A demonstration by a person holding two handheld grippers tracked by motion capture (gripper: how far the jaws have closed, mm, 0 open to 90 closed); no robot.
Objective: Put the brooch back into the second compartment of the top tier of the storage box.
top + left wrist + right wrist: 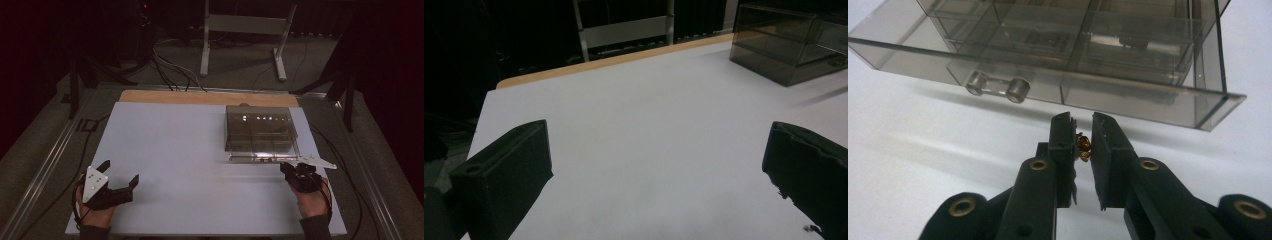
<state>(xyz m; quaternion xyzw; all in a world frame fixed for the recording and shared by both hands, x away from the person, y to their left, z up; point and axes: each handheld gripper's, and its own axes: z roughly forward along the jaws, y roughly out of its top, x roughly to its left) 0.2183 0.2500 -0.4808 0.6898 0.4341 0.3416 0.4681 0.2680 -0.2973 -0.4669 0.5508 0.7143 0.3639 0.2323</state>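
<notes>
A smoky see-through plastic drawer box [260, 127] stands at the table's far right; it is also in the left gripper view [784, 47]. Its bottom drawer [1128, 95] is slid out toward me and has a clear bar handle [997, 86]. My right gripper [286, 167] sits just in front of that drawer, right of the handle. In the right gripper view its jaws [1082, 122] are shut on a small amber-brown object [1083, 146], too small to identify. My left gripper [120, 171] rests at the near left, open, with bare table between its jaws [659, 145].
The white tabletop [175, 145] has a wooden strip [200, 97] along its far edge. Beyond it a grey metal stand [245, 30] and cables [170, 70] lie on the floor. Metal rails run along both sides of the table.
</notes>
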